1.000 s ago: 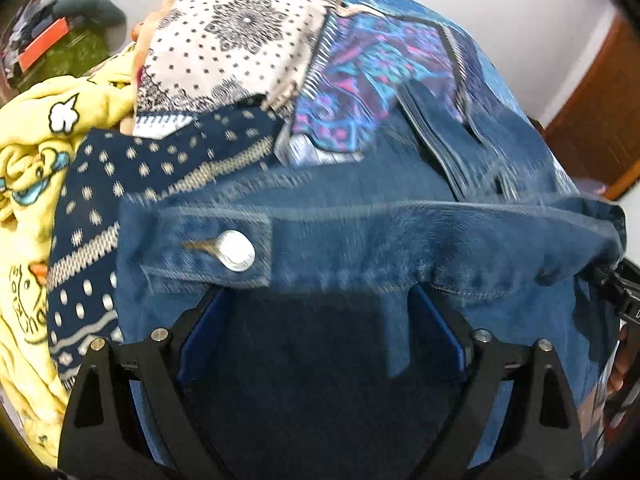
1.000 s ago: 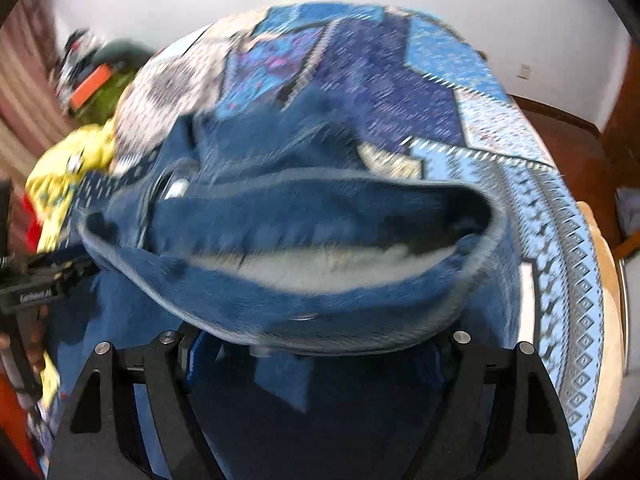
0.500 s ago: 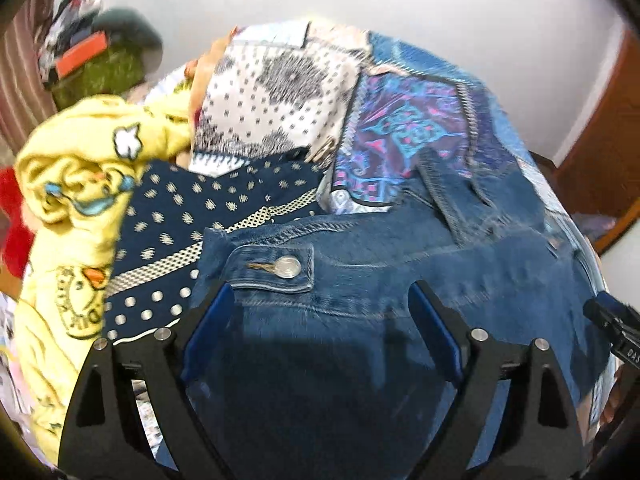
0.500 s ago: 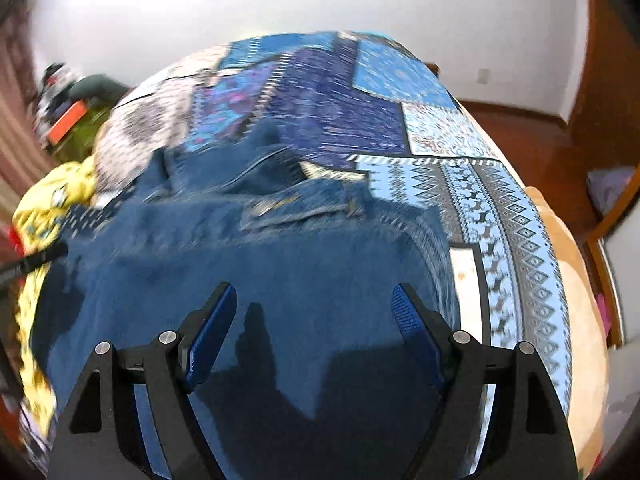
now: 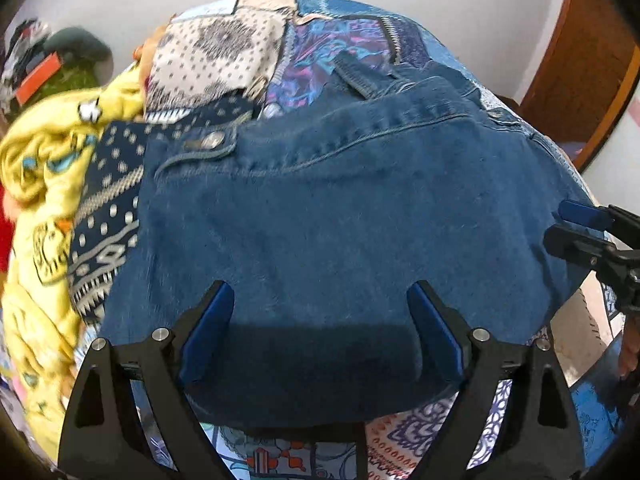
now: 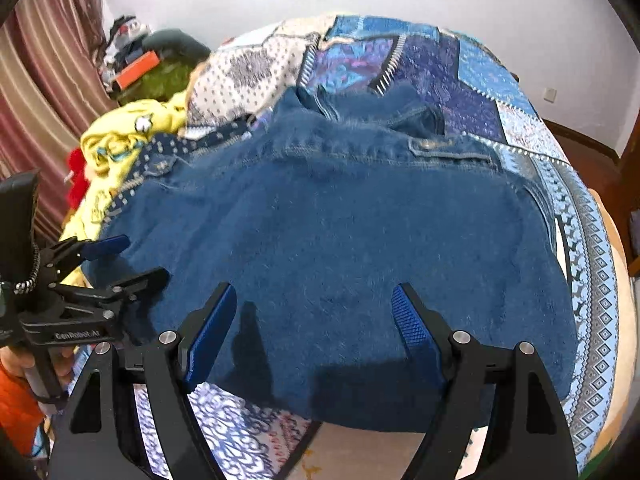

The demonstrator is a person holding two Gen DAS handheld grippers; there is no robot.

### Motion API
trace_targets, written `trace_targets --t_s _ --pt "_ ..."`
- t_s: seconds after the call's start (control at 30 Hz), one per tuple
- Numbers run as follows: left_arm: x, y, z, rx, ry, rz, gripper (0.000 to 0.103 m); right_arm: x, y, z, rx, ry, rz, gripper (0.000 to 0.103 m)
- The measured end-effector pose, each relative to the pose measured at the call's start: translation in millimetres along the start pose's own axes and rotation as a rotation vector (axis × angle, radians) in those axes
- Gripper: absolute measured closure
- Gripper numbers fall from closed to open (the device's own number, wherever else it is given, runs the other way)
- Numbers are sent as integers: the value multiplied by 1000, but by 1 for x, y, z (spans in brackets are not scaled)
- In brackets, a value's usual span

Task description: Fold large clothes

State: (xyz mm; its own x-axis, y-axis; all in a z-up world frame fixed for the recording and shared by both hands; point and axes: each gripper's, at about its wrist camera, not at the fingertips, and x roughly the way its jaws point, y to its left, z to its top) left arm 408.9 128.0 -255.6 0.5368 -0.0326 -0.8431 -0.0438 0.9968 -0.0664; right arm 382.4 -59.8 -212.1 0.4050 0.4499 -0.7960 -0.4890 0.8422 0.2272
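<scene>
A blue denim jacket (image 5: 340, 220) lies folded on the patchwork bedspread (image 5: 224, 56), its waistband button (image 5: 214, 141) at the upper left. My left gripper (image 5: 320, 324) hovers open over the jacket's near edge, with nothing pinched between its blue pads. In the right wrist view the same jacket (image 6: 340, 240) fills the middle, and my right gripper (image 6: 316, 320) stands open above its near edge, its pads apart from the cloth. Each gripper shows in the other's view: the right gripper (image 5: 580, 236) at the jacket's right side, the left gripper (image 6: 108, 264) at its left side.
A crumpled yellow garment (image 5: 44, 168) and a navy dotted cloth (image 5: 116, 176) lie left of the jacket. A green bag with an orange box (image 6: 140, 68) sits by the striped curtain (image 6: 36, 92). A wooden door (image 5: 580, 64) stands at the right. The bed's near edge (image 6: 600, 400) curves right.
A second ago the denim hem was raised close to both cameras; now the jacket lies flat on the bed. Both grippers have drawn back to its near edge.
</scene>
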Motion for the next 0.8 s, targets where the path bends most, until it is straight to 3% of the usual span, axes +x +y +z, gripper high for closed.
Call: trace_targets --t_s 0.1,0.27,0.4,0.47,0.5,0.67,0.8 --pt "-4 17 -8 -51 -10 -3 10 -2 -22 -8 30 24 -60 26" --pt "-15 43 -22 -80 -15 125 10 -23 -67 -27 117 29 -122 26" --pt "-27 63 -36 -143 -36 140 9 -45 -94 -40 199 7 -70 26" --pt "-33 73 -41 -183 -36 175 9 -52 -98 -45 223 13 -153 26" --pt "-40 80 -45 -214 -47 168 9 -56 -102 -49 240 22 -196 26" --pt "-64 101 -61 -349 -72 119 10 -77 -113 -59 331 6 -156 26" --pt "-79 105 -76 -439 -95 4 10 -98 -96 -48 325 -72 -134 26"
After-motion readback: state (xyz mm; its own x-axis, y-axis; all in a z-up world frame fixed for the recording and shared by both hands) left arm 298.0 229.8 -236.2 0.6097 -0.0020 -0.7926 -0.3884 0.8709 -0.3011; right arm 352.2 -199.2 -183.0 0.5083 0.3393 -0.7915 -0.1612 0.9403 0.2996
